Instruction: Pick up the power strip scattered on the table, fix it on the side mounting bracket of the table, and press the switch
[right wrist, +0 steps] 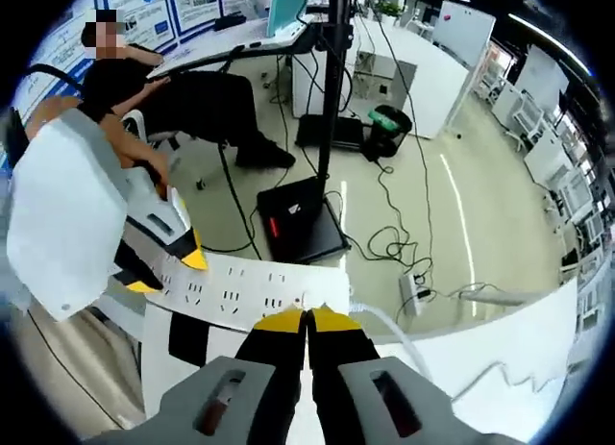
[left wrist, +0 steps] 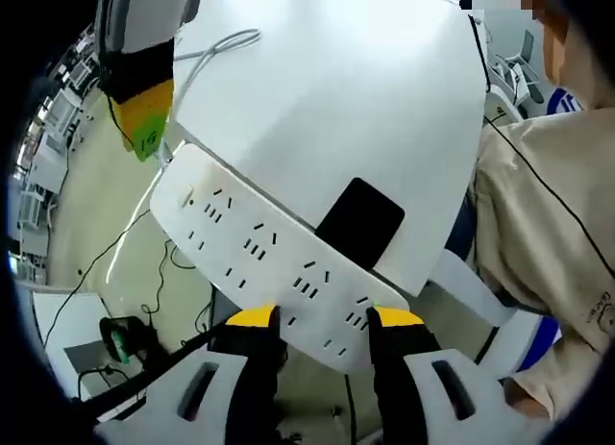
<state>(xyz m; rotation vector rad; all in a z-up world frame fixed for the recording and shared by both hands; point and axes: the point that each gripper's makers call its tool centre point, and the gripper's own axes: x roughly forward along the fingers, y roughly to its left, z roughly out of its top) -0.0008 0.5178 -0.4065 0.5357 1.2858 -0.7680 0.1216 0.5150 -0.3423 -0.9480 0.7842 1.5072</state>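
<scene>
Gripping the strip [left wrist: 274, 262] by one end, the left gripper [left wrist: 322, 320] has its jaws closed across the white body, holding it along the table [left wrist: 365, 99] edge, over the black bracket [left wrist: 360, 224], probably to seat it there. The right gripper [right wrist: 307, 320], jaws pressed together, touches the strip's other end [right wrist: 252, 287], likely steadying it or reaching for the switch.

Power strip's [right wrist: 252, 286] near edge behind right gripper [right wrist: 307, 319]; switch indiscernible.
</scene>
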